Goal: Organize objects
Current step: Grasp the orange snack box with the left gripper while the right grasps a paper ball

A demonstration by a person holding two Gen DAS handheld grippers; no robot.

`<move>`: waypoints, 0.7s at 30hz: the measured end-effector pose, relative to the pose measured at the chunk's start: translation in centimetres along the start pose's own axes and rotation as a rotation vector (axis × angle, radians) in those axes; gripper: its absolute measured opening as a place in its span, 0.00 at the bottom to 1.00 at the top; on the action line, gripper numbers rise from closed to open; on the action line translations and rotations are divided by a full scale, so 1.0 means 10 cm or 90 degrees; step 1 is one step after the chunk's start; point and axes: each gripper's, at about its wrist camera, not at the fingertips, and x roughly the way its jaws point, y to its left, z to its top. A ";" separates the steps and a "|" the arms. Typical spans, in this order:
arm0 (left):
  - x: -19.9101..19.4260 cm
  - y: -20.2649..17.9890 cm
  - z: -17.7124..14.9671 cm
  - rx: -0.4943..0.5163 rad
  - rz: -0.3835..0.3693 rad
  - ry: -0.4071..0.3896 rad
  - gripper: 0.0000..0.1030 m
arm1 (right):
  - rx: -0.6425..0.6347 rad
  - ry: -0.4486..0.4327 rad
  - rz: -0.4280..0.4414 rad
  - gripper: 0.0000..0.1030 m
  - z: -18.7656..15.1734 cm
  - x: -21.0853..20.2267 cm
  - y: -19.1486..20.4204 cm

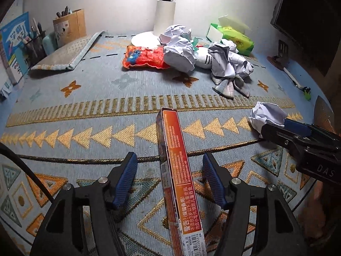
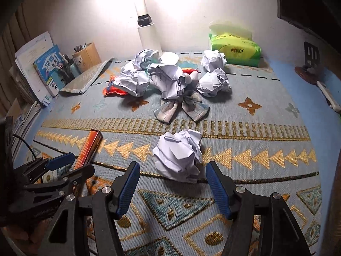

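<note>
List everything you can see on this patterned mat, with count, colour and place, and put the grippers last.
Long cardboard box: one, orange-red, on edge between the left gripper's open blue pads.
Crumpled paper ball: one, white, just ahead of the right gripper.
More crumpled paper balls: about five, white, mid-mat pile.
Checked cloth bow: one, grey-white, front of pile.
Snack packet: one, red-orange, left of pile.
Tissue pack: one, green, back right.
Lamp: one, white, back centre.
Cardboard pen holder: one, brown, back left.
Left gripper: black, open.
Right gripper: black, open.

A home study desk — lamp (image 2: pixel 147 36), schoolbooks (image 2: pixel 50 68), pen holder (image 1: pixel 35 42), tissue pack (image 2: pixel 236 50).
</note>
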 end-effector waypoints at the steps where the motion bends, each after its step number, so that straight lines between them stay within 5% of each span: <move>1: 0.02 -0.04 -0.01 0.011 0.008 -0.008 0.60 | 0.004 0.003 -0.005 0.61 0.01 0.07 -0.01; 3: 0.03 -0.11 -0.04 0.037 0.037 -0.018 0.58 | 0.010 0.012 -0.013 0.52 0.00 0.14 -0.03; 5: 0.01 -0.13 -0.04 0.044 0.028 -0.027 0.42 | 0.014 -0.012 -0.008 0.42 0.00 0.09 -0.04; 8: -0.01 -0.10 -0.04 0.032 0.027 -0.033 0.24 | 0.029 -0.009 -0.017 0.41 0.00 0.10 -0.08; 12: -0.01 -0.03 -0.03 0.011 0.010 -0.035 0.23 | 0.034 -0.029 0.010 0.42 0.00 0.04 -0.12; 21: -0.02 -0.11 -0.05 0.032 0.037 -0.032 0.22 | 0.040 -0.116 -0.020 0.42 -0.18 -0.38 -0.11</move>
